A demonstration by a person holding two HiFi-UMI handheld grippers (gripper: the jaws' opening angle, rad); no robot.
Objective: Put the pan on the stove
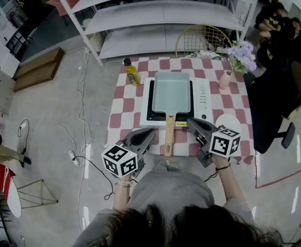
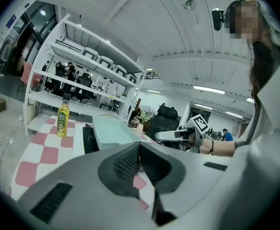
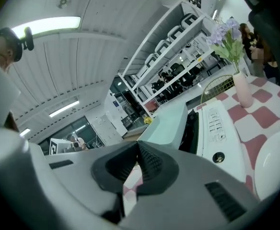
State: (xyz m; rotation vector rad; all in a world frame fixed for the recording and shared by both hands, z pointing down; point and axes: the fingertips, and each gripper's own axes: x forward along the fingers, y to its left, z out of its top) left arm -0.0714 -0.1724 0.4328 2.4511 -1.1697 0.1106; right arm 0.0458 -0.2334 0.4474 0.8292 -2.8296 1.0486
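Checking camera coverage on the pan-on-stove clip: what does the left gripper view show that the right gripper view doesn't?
Only the left gripper view: the yellow bottle standing on the checkered cloth, and the right gripper seen from the side.
Only the right gripper view: the vase of flowers, the white plate and the buttons on the stove.
Both: the pale blue pan sitting on the stove, the cloth, and the shelving. The left gripper and the right gripper are each shut and empty in their own views.

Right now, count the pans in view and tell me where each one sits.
1. The pan sits on the stove on the checked table, its wooden handle pointing toward the person. No other pan shows anywhere.
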